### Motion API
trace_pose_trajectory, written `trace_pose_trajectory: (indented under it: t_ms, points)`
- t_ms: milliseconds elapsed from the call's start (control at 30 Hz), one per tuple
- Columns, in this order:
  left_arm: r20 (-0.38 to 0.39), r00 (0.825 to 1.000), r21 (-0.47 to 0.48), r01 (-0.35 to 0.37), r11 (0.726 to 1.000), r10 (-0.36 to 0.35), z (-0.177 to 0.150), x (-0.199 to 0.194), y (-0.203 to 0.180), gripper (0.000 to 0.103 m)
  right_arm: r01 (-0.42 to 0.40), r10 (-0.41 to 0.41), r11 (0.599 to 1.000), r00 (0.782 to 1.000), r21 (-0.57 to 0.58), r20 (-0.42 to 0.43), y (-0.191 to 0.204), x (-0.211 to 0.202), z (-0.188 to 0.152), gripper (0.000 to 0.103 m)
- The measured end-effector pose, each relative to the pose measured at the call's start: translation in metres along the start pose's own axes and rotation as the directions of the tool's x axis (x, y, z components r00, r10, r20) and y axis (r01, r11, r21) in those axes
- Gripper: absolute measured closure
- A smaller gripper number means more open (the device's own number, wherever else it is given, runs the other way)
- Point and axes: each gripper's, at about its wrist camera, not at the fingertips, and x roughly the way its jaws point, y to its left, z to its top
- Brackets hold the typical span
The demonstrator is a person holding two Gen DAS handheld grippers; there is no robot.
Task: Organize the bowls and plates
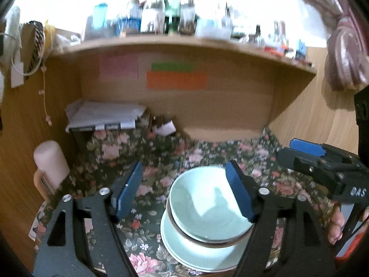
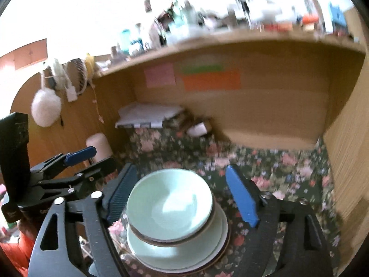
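Hazard: the pale green ceramic bowl (image 2: 169,204) sits off-centre on the pale green ceramic plates (image 2: 177,251), so a knock from either claw could, in my judgement, tip it or slide the stack; the motion blur suggests quick movement, which raises that risk. The left claw (image 1: 184,191) stands apart, empty, its right pad over the bowl's rim; the right claw (image 2: 184,195) stands apart, empty, straddling the bowl. The stack rests on the floral-cloth surface (image 2: 288,168), near its front edge.
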Motion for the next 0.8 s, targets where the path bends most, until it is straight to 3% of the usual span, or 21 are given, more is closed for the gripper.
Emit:
trace_pose_trajectory:
  t_ms: [133,300,800]
  points:
    - [0.065,0.998,-0.012,0.019,1.000,-0.018,0.002,-0.017,0.000,0.016,0.002,-0.001,1.000,0.998,-0.019,0.055,0.009,-0.012,0.000,0.015]
    - [0.138,0.990,-0.002,0.015,1.000,-0.015,0.000,-0.036,-0.005,0.007,0.020,-0.017,0.999,0.995,-0.032,0.101,0.015,-0.023,-0.005,0.001]
    - [0.201,0.980,0.000,0.003,1.000,-0.003,-0.012,-0.057,-0.005,0.001,0.036,-0.030,0.999,0.991,-0.039,0.133,0.024,-0.036,-0.013,0.000]
